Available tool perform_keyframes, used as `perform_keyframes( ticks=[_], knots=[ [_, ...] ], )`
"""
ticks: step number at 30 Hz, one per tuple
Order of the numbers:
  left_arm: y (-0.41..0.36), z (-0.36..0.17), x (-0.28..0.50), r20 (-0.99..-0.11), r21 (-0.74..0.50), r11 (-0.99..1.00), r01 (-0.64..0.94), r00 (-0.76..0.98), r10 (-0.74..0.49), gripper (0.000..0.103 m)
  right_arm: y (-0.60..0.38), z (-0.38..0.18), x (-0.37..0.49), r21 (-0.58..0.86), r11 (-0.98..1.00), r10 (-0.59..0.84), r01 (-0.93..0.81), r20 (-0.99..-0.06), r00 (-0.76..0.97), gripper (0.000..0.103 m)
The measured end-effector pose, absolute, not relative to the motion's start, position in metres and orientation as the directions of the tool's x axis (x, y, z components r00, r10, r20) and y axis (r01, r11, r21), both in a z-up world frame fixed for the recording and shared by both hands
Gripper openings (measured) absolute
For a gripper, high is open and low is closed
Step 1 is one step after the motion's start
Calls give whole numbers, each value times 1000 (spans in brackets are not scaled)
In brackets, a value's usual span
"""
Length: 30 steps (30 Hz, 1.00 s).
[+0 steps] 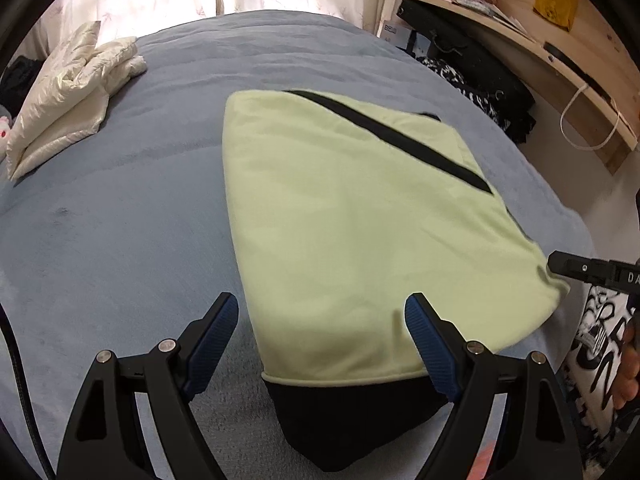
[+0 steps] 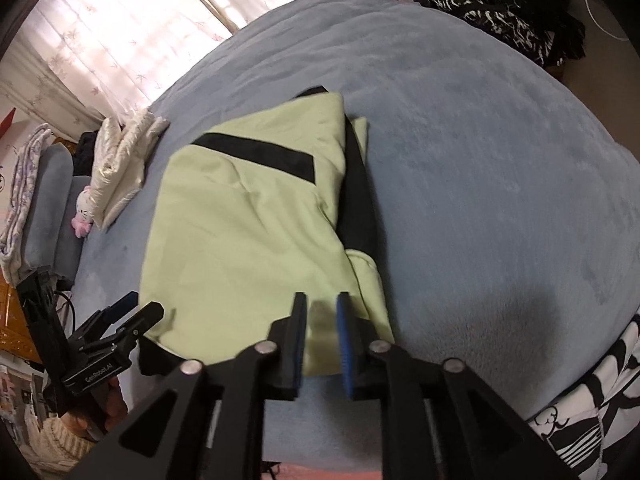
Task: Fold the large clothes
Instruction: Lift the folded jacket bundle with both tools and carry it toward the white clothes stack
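A pale green garment [image 1: 340, 200] with a black stripe and a black hem lies folded flat on the blue-grey bed cover [image 1: 120, 220]. My left gripper [image 1: 321, 304] hangs open over its near black hem, one finger on either side of the hem's left half, nothing between the pads. In the right wrist view the same garment [image 2: 240, 232] lies ahead of my right gripper [image 2: 322, 308]. Its fingers stand a narrow gap apart above the garment's near right corner, and the cloth shows through the gap unpinched. The right gripper's tip [image 1: 560, 264] also shows at the garment's right edge.
A folded white puffy jacket [image 1: 68, 100] lies at the bed's far left, with a small plush toy [image 2: 82, 216] beside it. Dark clothes [image 1: 480, 80] are piled under a wooden shelf [image 1: 520, 32] at the right. Black-and-white patterned cloth [image 2: 592, 412] hangs at the near right edge.
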<state>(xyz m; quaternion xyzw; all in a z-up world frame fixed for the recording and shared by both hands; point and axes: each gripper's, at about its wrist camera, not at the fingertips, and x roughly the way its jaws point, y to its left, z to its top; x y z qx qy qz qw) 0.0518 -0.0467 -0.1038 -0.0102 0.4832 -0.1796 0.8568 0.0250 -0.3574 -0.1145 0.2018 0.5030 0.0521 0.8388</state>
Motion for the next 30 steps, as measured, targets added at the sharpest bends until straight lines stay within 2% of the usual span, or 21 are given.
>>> perform_keyframes(
  ticks=[4, 6, 8, 15, 21, 30],
  knots=[
    [-42, -94, 61, -821, -249, 932, 263, 453, -347, 84, -355, -107, 35, 382, 920, 296, 87, -822, 486, 33],
    [-41, -91, 65, -816, -274, 928, 254, 449, -364, 84, -354, -105, 42, 384, 921, 306, 71, -821, 481, 46],
    [-40, -91, 70, -814, -296, 923, 247, 441, -379, 84, -355, -104, 49, 382, 922, 308, 64, -823, 478, 52],
    [-27, -114, 89, -838, -363, 921, 145, 382, -390, 84, -371, -117, 81, 392, 917, 322, 75, -836, 444, 53],
    [-16, -147, 108, -830, -484, 872, 66, 281, -482, 84, -389, -152, 108, 436, 895, 372, 93, -846, 381, 53],
    [-27, -167, 127, -807, -536, 840, 86, 239, -540, 94, -387, -188, 135, 650, 760, 615, 16, -726, 307, 54]
  ],
)
